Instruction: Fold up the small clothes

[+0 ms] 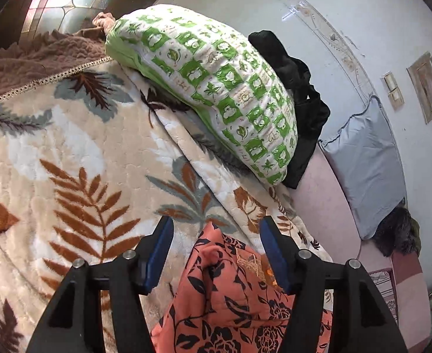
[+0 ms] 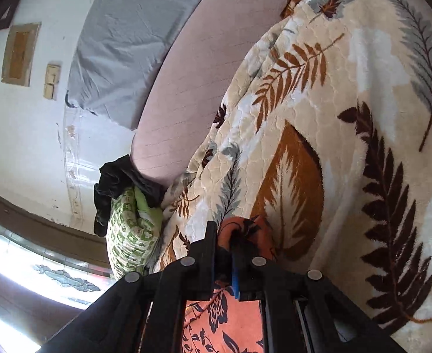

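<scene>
One orange floral garment point(image 1: 230, 300) w/ right gripper point(image 2: 226, 253) clamped on it; left gripper point(image 1: 216, 235) spread; one green pillow point(image 1: 204, 85).

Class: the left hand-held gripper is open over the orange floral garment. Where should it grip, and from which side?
Grip the raised fold of the orange floral garment between the left hand-held gripper's open jaws, coming straight forward and down. That ridge stands proud of the leaf-print blanket; the right hand-held gripper already pinches another edge.

No readable text, labels, brands or numbers in either view.
</scene>
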